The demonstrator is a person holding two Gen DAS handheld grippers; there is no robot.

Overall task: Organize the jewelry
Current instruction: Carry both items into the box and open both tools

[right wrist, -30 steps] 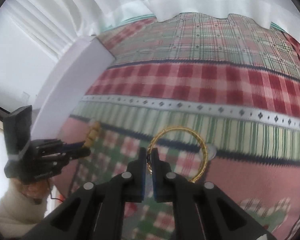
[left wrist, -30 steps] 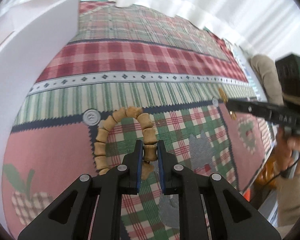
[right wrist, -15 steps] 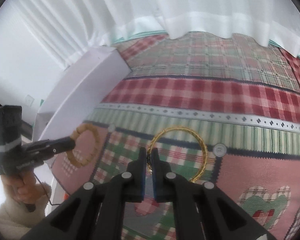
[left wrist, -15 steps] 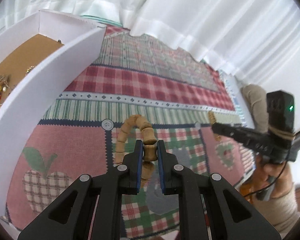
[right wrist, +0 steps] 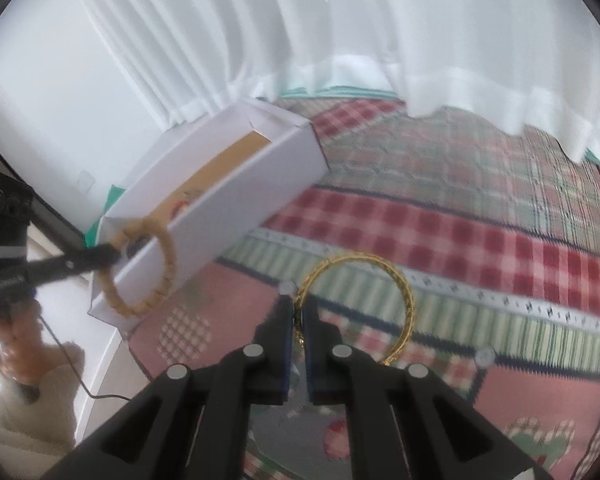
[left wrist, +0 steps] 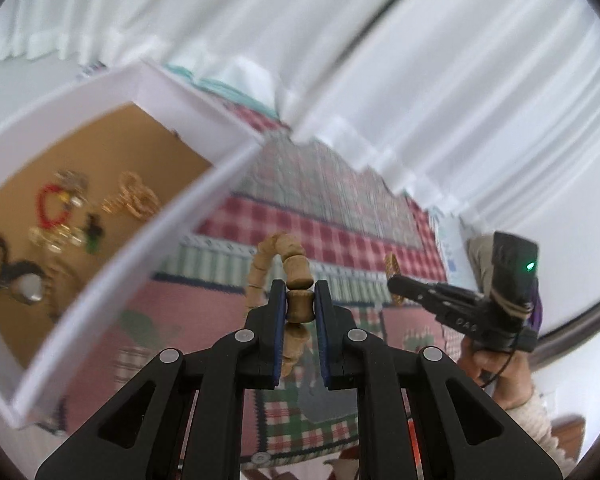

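My left gripper [left wrist: 299,304] is shut on a wooden bead bracelet [left wrist: 290,264] and holds it in the air beside the near corner of a white box [left wrist: 148,240]. The box has a brown floor with several pieces of jewelry [left wrist: 60,216] in it. In the right wrist view the bead bracelet [right wrist: 156,268] hangs in front of the box's front wall [right wrist: 236,208]. My right gripper [right wrist: 299,320] is shut on a gold bangle [right wrist: 404,292], held above the patchwork cloth [right wrist: 460,248]. The right gripper also shows in the left wrist view [left wrist: 396,280].
The table is covered by a plaid patchwork cloth [left wrist: 320,224] with apple patches. White curtains [right wrist: 340,40] hang behind the table. The white box stands at the table's left edge. The person's hands [left wrist: 496,364] show at the sides.
Both grippers have risen well off the cloth with their pieces. The left gripper has moved toward the white box, whose inside has come into view.
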